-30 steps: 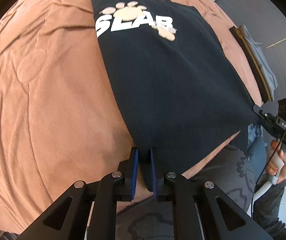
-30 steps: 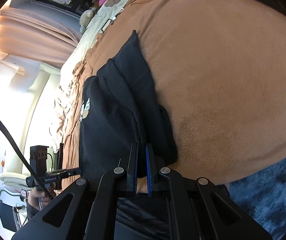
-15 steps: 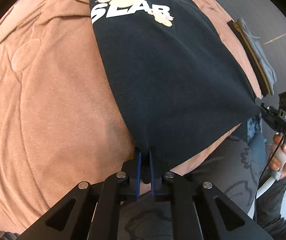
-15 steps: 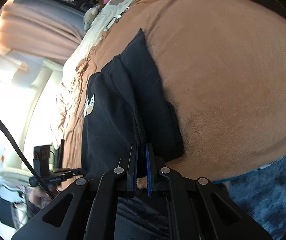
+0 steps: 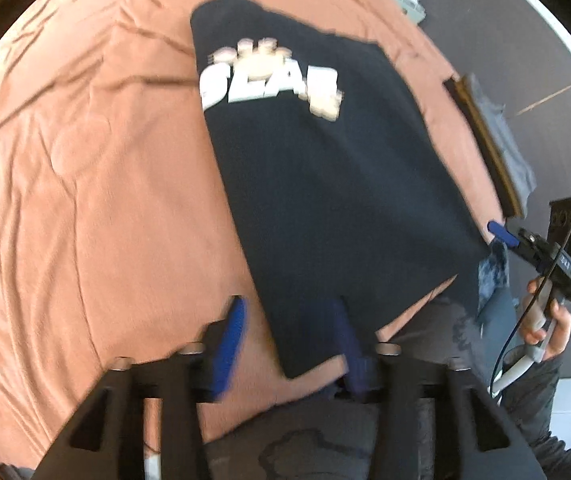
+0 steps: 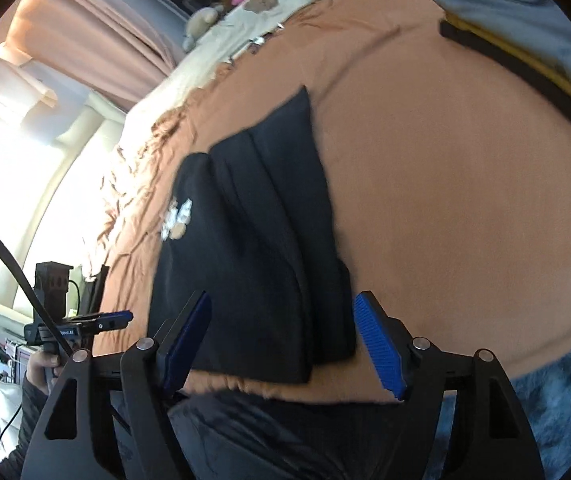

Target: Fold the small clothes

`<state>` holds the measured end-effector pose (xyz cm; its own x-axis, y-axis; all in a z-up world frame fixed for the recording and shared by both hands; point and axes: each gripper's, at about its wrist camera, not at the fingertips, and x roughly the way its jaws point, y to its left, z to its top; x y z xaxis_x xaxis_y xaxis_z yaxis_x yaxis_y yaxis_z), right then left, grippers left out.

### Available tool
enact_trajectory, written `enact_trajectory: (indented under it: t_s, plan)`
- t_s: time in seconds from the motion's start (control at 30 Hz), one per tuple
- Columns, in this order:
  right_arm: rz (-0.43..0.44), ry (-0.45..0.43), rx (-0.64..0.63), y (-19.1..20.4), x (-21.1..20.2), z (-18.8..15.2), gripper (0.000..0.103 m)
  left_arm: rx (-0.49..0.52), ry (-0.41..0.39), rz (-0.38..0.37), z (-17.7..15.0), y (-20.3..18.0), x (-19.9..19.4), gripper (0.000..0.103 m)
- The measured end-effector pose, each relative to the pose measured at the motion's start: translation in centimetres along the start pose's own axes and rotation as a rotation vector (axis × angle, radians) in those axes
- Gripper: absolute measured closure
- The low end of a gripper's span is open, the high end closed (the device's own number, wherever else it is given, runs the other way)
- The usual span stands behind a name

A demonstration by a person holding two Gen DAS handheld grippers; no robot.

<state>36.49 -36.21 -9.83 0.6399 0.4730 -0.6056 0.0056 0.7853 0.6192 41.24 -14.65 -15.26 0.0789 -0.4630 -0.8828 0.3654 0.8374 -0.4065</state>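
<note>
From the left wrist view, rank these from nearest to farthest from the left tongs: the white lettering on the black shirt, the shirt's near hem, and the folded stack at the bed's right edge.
1. Near hem of the black shirt: lying between the open left tongs.
2. White lettering: straight ahead, up the shirt.
3. Folded stack: far right edge of the brown blanket.

Lettering and stack are not far apart in range; the ranking of 2 and 3 is tentative.

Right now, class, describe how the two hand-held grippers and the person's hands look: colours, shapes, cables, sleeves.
The left hand-held gripper and right hand-held gripper have black angular linkage arms with silver pivot bolts and ribbed blue pads. Each carries a black box on top and trails a black cable. Bare hands grip pale grey handles; the sleeves are dark.
</note>
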Motion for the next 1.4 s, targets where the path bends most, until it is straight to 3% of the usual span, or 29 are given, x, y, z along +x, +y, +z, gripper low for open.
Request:
enact_trajectory:
  t_s: [0.03,0.3,0.47,0.83,1.33,1.4]
  plan:
    - [0.008,-0.003,-0.011,0.3,0.2,0.4,0.030,0.003,-0.017,0.002,0.2,0.0,-0.3,0.042]
    - [-0.016,-0.014,-0.128,2.7,3.3,3.8,0.030,-0.015,-0.105,0.008,3.6,0.7,-0.6,0.041]
    - [-0.012,0.037,-0.167,3.5,6.8,7.0,0.047,-0.031,-0.134,-0.001,5.6,1.6,-0.2,0.041]
    - [-0.026,0.114,-0.217,4.6,14.4,13.3,0.049,-0.085,-0.192,-0.043,9.0,4.6,0.0,0.042]
    - [-0.034,0.241,-0.267,5.5,24.6,18.2,0.049,-0.137,-0.156,-0.058,12.7,7.2,3.9,0.062]
    - [-0.012,0.249,-0.255,5.7,25.3,18.7,0.057,-0.151,-0.140,-0.064,12.6,7.6,4.6,0.064]
